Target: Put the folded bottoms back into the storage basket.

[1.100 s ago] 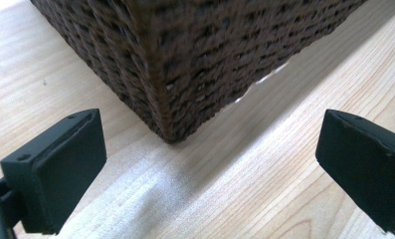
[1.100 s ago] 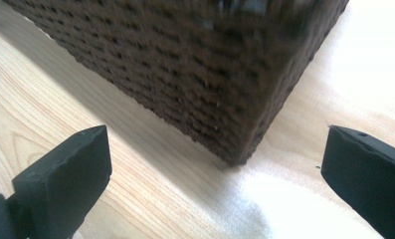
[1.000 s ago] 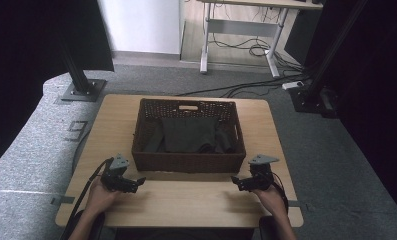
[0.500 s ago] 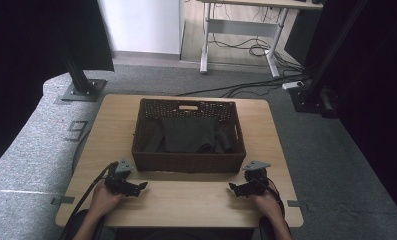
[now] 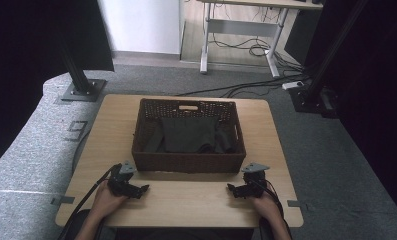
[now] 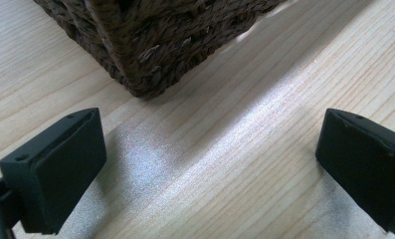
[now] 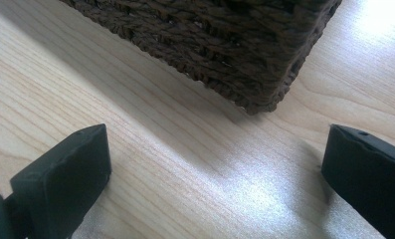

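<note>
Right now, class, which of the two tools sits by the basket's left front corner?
The left tool, held open at the table's left; its own view shows that corner of the basket. The right tool sits opposite.

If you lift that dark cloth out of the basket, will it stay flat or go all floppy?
Probably floppy: the dark grey folded cloth lies soft and creased inside the brown woven basket, so it would likely droop and unfold. It looks thin, so it's likely light. It shouldn't roll or break, though it might snag on the rough weave.
</note>
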